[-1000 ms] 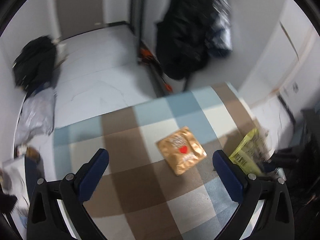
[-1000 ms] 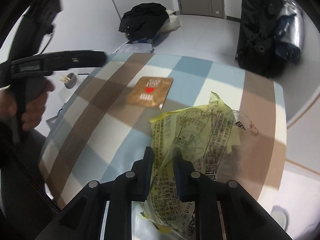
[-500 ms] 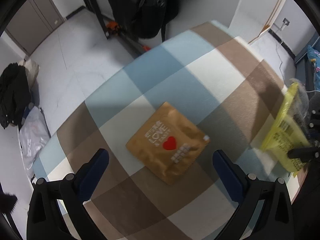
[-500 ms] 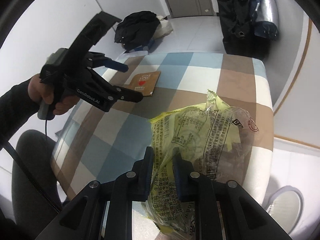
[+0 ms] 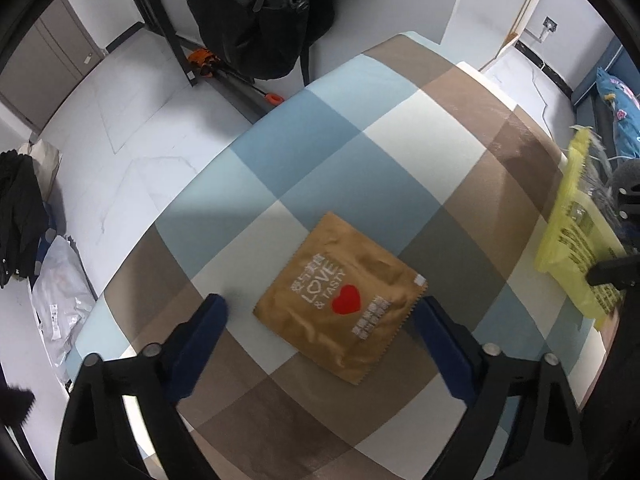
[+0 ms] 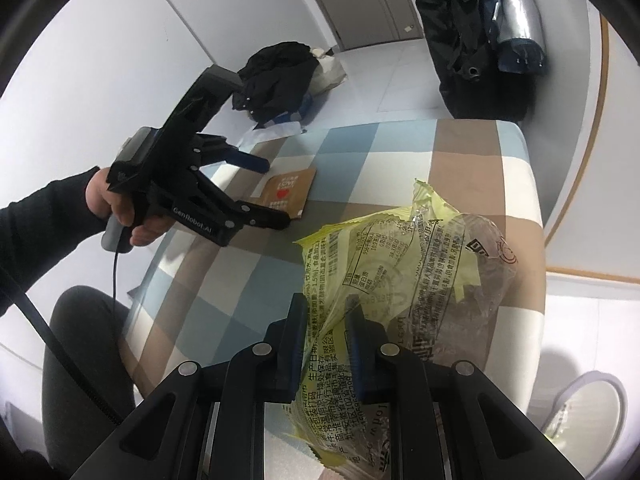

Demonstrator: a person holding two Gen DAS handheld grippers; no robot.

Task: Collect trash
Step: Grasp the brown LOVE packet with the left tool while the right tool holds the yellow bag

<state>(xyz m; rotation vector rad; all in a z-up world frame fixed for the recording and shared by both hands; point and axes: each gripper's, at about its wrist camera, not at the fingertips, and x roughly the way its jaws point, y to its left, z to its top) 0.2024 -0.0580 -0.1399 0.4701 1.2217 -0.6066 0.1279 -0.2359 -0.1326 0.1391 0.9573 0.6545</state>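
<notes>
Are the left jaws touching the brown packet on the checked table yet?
Apart. The left wrist view shows the left gripper open, jaws just closing a little, with checked table visible between each jaw and the brown packet.

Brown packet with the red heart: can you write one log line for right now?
left gripper: open, jaws just closing around brown packet, not gripped | right gripper: shut on yellow wrapper | packet flat on checkered table

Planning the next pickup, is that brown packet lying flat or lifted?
Flat: the brown packet lies on the checked tablecloth, untouched.
</notes>
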